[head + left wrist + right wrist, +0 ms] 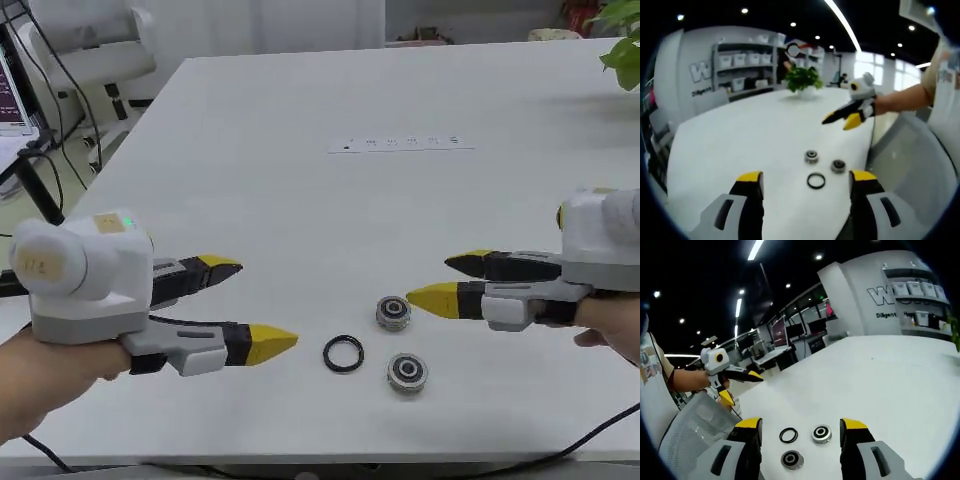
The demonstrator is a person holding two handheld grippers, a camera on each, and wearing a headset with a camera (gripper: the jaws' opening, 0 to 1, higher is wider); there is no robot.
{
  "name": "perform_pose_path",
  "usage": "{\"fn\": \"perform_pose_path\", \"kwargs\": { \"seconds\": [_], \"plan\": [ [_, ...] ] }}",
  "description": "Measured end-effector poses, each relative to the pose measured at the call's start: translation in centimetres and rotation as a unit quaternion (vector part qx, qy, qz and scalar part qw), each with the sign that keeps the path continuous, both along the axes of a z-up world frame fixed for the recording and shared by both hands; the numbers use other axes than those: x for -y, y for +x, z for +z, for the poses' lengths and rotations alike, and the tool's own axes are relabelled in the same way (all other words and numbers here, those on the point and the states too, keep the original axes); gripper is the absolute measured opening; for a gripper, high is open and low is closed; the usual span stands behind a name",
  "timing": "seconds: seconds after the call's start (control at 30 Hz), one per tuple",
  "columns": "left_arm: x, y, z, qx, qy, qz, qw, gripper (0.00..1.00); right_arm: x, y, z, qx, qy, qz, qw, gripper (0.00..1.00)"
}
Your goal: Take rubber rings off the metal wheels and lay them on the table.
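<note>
Three cameras around one patch of counter.

The head view looks forward and down from over the near edge of the white counter [300, 150], with the left gripper [268, 304] at its left side and the right gripper [428, 280] at its right. The left gripper view sits low, just above the counter, and faces across at the right gripper; the right gripper view, just as low, faces back at the left gripper. Each looks out between its own jaws. All three share the same close spot: a black ring [343, 354] and two metal wheels [393, 312] beside it.
</note>
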State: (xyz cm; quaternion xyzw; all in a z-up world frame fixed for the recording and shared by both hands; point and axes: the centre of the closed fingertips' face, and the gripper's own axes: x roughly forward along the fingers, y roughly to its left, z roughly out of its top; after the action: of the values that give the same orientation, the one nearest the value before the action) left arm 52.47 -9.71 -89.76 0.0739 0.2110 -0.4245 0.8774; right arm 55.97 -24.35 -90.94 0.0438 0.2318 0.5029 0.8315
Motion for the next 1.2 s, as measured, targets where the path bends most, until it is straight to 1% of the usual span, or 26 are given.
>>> {"fn": "perform_pose_path", "kwargs": {
  "seconds": [0.07,0.17,0.27,0.33,0.37,0.47,0.57,0.73,0.8,0.93,1.03,1.1,1.13,1.2],
  "plan": [
    [0.1,-0.2,-0.1,-0.001,0.000,-0.001,1.0000,0.70,0.5,-0.4,-0.1,0.007,-0.011,0.002,0.9999,0.63],
    [0.3,-0.6,-0.2,-0.003,-0.001,-0.005,1.0000,0.72,1.0,-1.0,-0.3,0.019,-0.025,0.009,0.9995,0.65],
    [0.7,-1.2,-0.3,-0.005,0.003,-0.013,0.9999,0.73,1.5,-1.7,-0.4,0.032,-0.041,0.016,0.9985,0.68],
    [0.9,-1.6,-0.5,-0.008,0.008,-0.020,0.9997,0.76,1.8,-2.0,-0.4,0.038,-0.048,0.019,0.9980,0.70],
    [1.0,-1.8,-0.6,-0.007,0.008,-0.023,0.9997,0.77,1.9,-2.2,-0.5,0.039,-0.050,0.021,0.9977,0.71],
    [1.0,-1.9,-0.6,-0.006,0.008,-0.021,0.9997,0.77,2.4,-2.8,-0.6,0.046,-0.060,0.023,0.9969,0.73],
    [0.9,-2.0,-0.5,-0.005,0.006,-0.017,0.9998,0.79,2.9,-3.2,-0.8,0.048,-0.064,0.023,0.9965,0.75],
    [0.7,-2.1,-0.2,0.001,-0.003,-0.006,1.0000,0.89,3.9,-3.9,-1.1,0.048,-0.066,0.016,0.9966,0.78],
    [0.7,-2.3,-0.1,0.004,0.003,-0.003,1.0000,0.89,4.3,-4.1,-1.3,0.047,-0.067,0.012,0.9966,0.78],
    [0.7,-2.5,0.0,0.015,0.018,-0.006,0.9997,0.91,5.0,-4.5,-1.4,0.046,-0.069,0.005,0.9966,0.79],
    [0.7,-2.5,0.0,0.014,0.014,0.001,0.9998,0.91,5.2,-4.7,-1.3,0.048,-0.072,0.002,0.9962,0.80],
    [0.8,-2.6,0.0,0.012,0.011,0.003,0.9999,0.92,5.4,-4.9,-1.5,0.053,-0.083,0.003,0.9952,0.81],
    [0.9,-2.7,0.0,0.012,0.011,0.003,0.9999,0.92,5.5,-5.0,-1.6,0.055,-0.088,0.005,0.9946,0.81],
    [0.9,-2.9,0.0,0.014,0.018,0.001,0.9997,0.92,5.6,-5.2,-1.8,0.056,-0.091,0.007,0.9942,0.81]
  ]
}}
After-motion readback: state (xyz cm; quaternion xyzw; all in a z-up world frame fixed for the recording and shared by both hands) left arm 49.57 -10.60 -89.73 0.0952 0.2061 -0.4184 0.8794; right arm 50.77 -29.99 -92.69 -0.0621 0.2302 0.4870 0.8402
